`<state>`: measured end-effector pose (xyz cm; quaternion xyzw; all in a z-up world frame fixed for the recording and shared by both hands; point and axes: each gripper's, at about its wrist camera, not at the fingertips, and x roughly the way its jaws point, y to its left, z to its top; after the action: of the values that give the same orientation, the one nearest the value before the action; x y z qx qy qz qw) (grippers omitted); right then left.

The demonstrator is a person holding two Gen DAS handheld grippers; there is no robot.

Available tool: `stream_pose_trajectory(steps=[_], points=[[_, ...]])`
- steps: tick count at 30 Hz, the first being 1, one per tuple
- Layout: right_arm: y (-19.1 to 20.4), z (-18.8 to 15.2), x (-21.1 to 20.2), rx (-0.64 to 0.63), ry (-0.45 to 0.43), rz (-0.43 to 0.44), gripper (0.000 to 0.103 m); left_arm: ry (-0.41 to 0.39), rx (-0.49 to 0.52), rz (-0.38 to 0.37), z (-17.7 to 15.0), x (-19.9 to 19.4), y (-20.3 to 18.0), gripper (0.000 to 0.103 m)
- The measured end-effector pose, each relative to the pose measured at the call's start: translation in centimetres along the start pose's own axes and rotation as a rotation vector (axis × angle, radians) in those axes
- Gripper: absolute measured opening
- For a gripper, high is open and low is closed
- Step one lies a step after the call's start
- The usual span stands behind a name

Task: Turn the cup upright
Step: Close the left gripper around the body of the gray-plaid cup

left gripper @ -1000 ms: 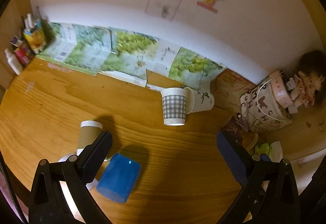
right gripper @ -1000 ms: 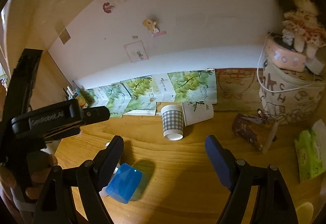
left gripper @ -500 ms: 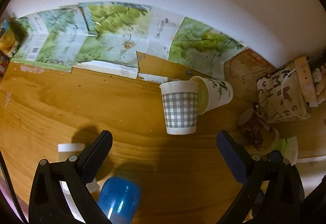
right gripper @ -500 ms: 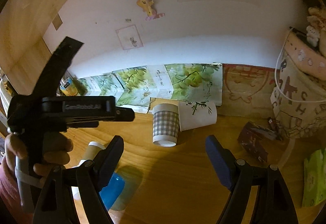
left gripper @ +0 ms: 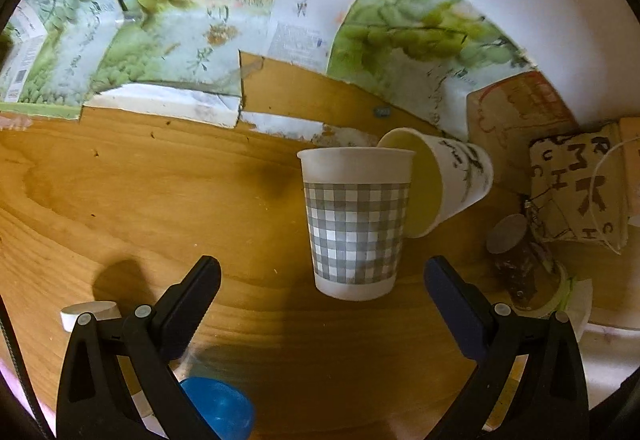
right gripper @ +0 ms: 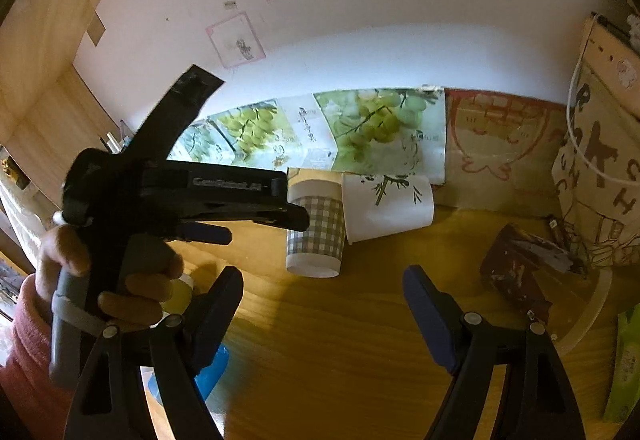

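Note:
A grey-checked paper cup stands upside down on the wooden table, its wide rim on the wood; it also shows in the right wrist view. A white cup with a bamboo print lies on its side against it, mouth toward the checked cup, also in the right wrist view. My left gripper is open, jaws either side of the checked cup and just short of it. My right gripper is open and empty, farther back.
A blue cup and a white-lidded cup sit at the near left. A brown cup lies at the right by a lettered bag. Grape-print cartons line the wall. A green packet lies far right.
My left gripper has moved forward to the checked cup, which now fills the space between its open jaws. My right gripper has moved forward a little.

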<state>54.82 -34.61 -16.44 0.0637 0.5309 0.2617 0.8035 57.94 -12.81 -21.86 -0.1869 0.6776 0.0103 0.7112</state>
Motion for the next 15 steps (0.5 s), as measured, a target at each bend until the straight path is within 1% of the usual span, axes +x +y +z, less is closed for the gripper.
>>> stream_pose_trajectory(steps=[5, 7, 12, 14, 15], points=[[-0.2, 0.0, 0.8, -0.004, 0.031, 0.02, 0.083, 0.035, -0.018, -0.006, 0.3, 1.7, -0.1, 0.102], [-0.3, 0.0, 1.0, -0.003, 0.037, 0.028, 0.083, 0.045, -0.026, -0.017, 0.4, 2.2, 0.0, 0.096], [-0.6, 0.1, 1.4, 0.007, 0.045, 0.036, 0.083, 0.071, -0.03, -0.023, 0.7, 3.2, 0.0, 0.09], [-0.8, 0.1, 1.4, 0.013, 0.047, 0.038, 0.083, 0.081, -0.025, -0.026, 0.7, 3.5, 0.0, 0.084], [-0.9, 0.1, 1.5, 0.016, 0.049, 0.037, 0.083, 0.09, -0.019, -0.016, 0.8, 3.6, -0.1, 0.082]])
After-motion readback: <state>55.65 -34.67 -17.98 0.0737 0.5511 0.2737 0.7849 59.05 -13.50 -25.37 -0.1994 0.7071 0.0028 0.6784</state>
